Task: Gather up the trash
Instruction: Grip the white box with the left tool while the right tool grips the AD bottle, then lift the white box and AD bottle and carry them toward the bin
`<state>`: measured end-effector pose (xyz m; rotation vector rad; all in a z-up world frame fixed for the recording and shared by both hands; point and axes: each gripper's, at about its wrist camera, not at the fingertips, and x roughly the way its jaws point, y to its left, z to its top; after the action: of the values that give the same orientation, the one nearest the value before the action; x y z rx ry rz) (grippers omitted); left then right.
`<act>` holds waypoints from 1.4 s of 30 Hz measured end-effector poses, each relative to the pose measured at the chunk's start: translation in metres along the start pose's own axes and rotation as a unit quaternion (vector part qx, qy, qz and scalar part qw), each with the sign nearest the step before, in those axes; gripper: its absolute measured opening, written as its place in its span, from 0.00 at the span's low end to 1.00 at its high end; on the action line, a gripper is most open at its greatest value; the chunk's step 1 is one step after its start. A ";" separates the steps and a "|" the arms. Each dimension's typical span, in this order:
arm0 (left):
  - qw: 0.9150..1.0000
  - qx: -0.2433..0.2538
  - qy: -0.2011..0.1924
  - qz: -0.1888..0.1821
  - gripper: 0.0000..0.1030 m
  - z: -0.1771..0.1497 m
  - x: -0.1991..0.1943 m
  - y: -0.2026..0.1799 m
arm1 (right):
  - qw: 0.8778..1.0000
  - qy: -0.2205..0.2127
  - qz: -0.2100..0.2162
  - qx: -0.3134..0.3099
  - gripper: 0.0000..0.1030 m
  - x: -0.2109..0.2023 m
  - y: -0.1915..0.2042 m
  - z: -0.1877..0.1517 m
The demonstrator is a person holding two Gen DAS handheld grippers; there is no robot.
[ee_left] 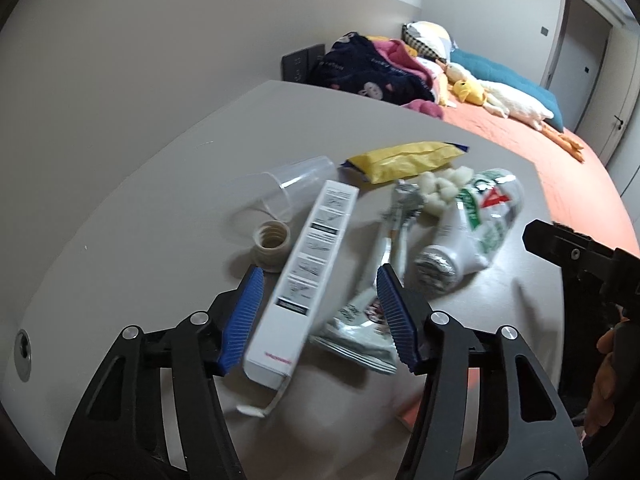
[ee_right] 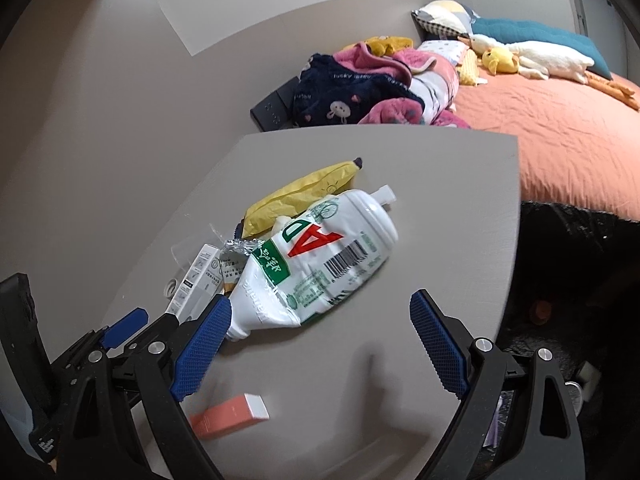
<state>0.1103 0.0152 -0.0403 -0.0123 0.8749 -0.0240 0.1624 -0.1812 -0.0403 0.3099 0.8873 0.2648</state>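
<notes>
On the grey table (ee_left: pixel 120 240) lies a heap of trash. My left gripper (ee_left: pixel 320 312) is open, its blue pads on either side of a long white box (ee_left: pixel 308 264) and a crumpled wrapper (ee_left: pixel 356 332), pressing on neither. Beyond them lie a tape roll (ee_left: pixel 272 240), a clear cup (ee_left: pixel 280 192) on its side, a yellow snack bag (ee_left: pixel 404 158) and a crushed white bottle (ee_left: pixel 468 224). My right gripper (ee_right: pixel 320 340) is wide open just short of the crushed bottle (ee_right: pixel 320 256), whose base lies by the gripper's left finger. The yellow bag (ee_right: pixel 300 196) lies behind the bottle.
A small pink box (ee_right: pixel 228 414) lies on the table below the right gripper. White cotton balls (ee_left: pixel 440 184) sit by the bottle. The table's right edge (ee_right: pixel 516 240) drops to dark floor. Behind is a bed (ee_right: pixel 560 132) with clothes and plush toys.
</notes>
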 end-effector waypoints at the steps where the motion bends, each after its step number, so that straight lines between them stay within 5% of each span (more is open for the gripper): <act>1: 1.000 -0.001 0.003 -0.001 0.54 0.000 0.003 0.002 | 1.000 0.002 -0.002 0.001 0.88 0.004 0.001 0.001; 10: 0.999 -0.005 0.030 -0.010 0.39 0.000 0.026 0.011 | 0.999 0.016 -0.027 0.033 0.88 0.035 0.007 0.011; 23: 0.999 -0.003 0.041 -0.017 0.33 0.001 0.035 0.016 | 0.998 0.017 -0.048 0.046 0.88 0.064 0.013 0.022; 24: 0.999 -0.003 0.042 -0.018 0.33 0.000 0.035 0.016 | 0.998 0.018 -0.047 0.043 0.86 0.065 0.013 0.023; 28: 0.999 -0.006 0.042 -0.021 0.31 -0.001 0.035 0.019 | 0.999 0.028 -0.007 0.045 0.48 0.066 0.013 0.022; 42: 0.999 -0.022 0.004 -0.033 0.26 0.004 0.018 0.025 | 0.998 0.004 0.050 0.036 0.39 0.047 0.020 0.021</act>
<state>0.1254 0.0393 -0.0515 -0.0822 0.8817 -0.0666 0.2051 -0.1491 -0.0539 0.4205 0.8913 0.3271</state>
